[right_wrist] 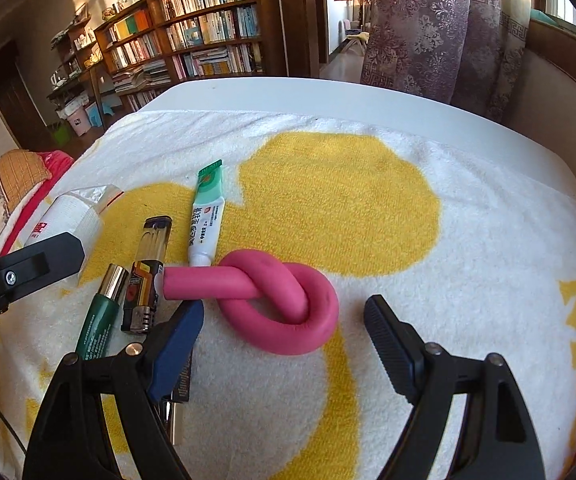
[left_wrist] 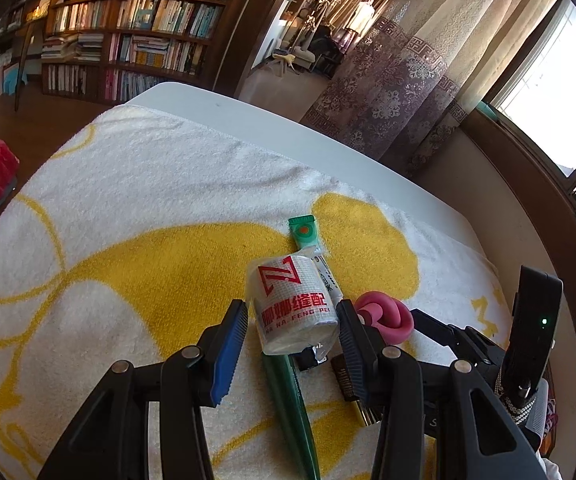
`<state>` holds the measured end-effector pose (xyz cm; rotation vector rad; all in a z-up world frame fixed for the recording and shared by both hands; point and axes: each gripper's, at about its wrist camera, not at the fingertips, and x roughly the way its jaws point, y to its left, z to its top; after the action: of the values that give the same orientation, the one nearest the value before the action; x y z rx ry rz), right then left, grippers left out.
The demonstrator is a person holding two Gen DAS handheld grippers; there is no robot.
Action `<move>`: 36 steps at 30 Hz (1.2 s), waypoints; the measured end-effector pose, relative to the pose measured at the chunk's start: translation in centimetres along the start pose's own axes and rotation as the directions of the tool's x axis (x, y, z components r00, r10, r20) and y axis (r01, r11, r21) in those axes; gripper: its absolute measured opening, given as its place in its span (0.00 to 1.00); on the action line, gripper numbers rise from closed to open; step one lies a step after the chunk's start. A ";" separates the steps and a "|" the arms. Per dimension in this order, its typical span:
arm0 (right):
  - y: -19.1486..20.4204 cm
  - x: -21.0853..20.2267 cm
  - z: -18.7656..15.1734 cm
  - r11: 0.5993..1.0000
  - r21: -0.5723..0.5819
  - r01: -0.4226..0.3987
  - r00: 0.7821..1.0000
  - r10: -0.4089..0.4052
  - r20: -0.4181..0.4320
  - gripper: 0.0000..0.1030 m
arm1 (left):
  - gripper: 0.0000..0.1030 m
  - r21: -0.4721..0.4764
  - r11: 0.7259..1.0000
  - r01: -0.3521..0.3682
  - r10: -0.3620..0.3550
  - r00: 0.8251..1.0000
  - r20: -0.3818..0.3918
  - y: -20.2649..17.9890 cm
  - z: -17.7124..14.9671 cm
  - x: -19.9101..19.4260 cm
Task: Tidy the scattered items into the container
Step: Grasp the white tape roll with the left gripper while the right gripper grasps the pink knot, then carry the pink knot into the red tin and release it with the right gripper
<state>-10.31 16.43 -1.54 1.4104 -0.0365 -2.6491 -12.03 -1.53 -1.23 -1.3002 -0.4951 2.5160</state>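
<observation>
Cluttered pile on the yellow-and-white towel (right_wrist: 368,200) over the white counter (right_wrist: 328,96); no container visible in either view, so the drop spot can't be judged. Risks: left tool (left_wrist: 292,314) is spread fairly wide either side of the wrapped bandage roll (left_wrist: 292,304), pads not clearly touching; the roll sits on top of the green tube (left_wrist: 288,396) and against the ointment tube (left_wrist: 306,234), so closing could squash the soft roll, snag its loose wrapper, or drag neighbours along. Right tool (right_wrist: 283,316) is wide open and empty, with the pink knotted foam rod (right_wrist: 279,300) between its fingers; its blue pad (right_wrist: 175,352) sits just beside the lighter (right_wrist: 147,276) and near the rod's free end, so closing may nudge the lighter or clip only the knot's edge, and the springy foam could slip out.
</observation>
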 end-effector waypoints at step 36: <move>-9.6 -21.5 -13.6 0.923 0.374 0.091 0.942 -0.202 0.268 0.59 | 0.46 0.144 0.989 0.040 -0.039 0.999 -0.012 -4.6 -1.8 -0.7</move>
<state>11.66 29.46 7.72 1.1081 -0.4870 -3.0836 -9.81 2.62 0.26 -1.2349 -0.3264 2.4619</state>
